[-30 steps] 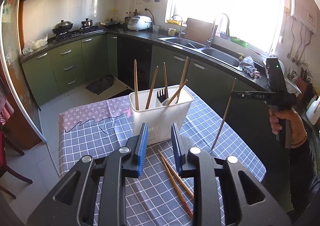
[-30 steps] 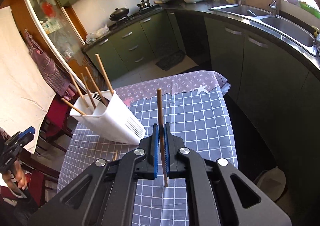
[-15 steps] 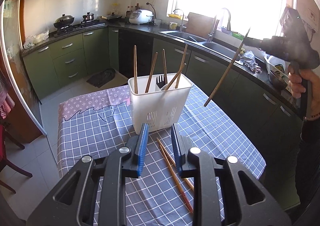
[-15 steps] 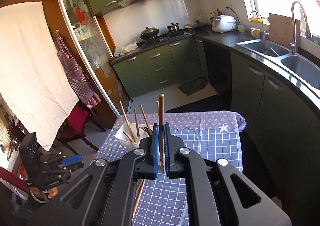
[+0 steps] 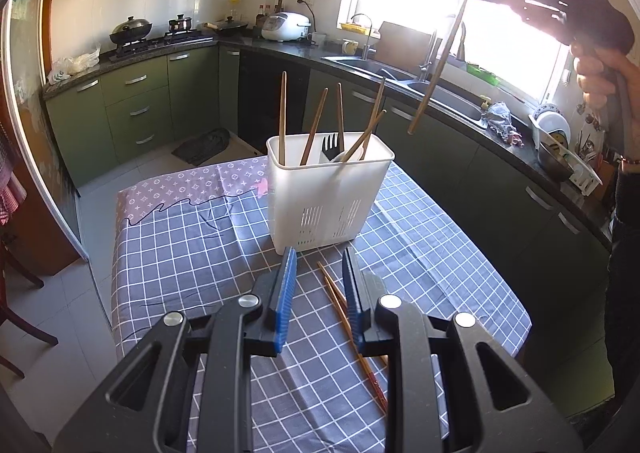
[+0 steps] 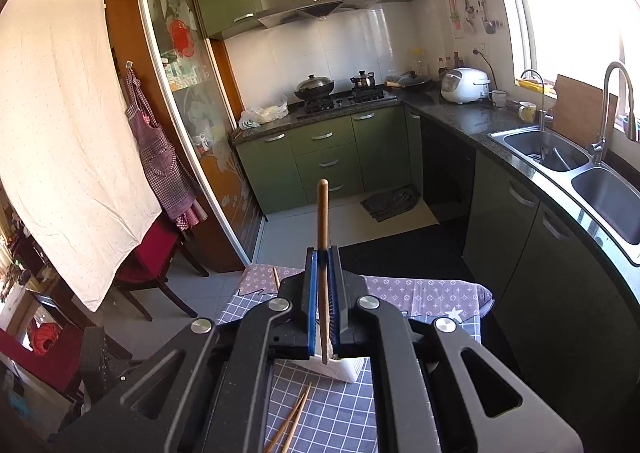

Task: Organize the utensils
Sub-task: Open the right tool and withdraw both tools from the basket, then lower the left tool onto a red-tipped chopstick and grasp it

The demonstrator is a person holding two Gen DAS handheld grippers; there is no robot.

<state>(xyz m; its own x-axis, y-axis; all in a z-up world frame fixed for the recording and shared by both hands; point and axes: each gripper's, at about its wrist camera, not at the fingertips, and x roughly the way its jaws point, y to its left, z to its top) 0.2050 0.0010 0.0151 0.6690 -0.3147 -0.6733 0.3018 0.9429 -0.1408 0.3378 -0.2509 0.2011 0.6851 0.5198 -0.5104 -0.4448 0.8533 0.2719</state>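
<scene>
A white utensil holder (image 5: 328, 189) stands on the checked tablecloth (image 5: 192, 245), holding several wooden chopsticks and a black fork (image 5: 329, 142). Two chopsticks (image 5: 348, 317) lie on the cloth just in front of it, between my left gripper's fingers. My left gripper (image 5: 318, 293) is open and empty, low over the table. My right gripper (image 6: 322, 285) is shut on a wooden chopstick (image 6: 322, 237). In the left wrist view it holds that chopstick (image 5: 442, 53) high, above and right of the holder. The holder (image 6: 344, 367) is mostly hidden under the right gripper.
A dark counter with a double sink (image 5: 420, 81) runs behind and to the right of the table. Green cabinets (image 5: 136, 109) and a stove stand at the far left. A red chair (image 6: 148, 265) stands left of the table. The table's edges are close on all sides.
My right gripper has risen with the chopstick and moved over toward the holder. The left gripper has stayed open in place over the two lying chopsticks.
</scene>
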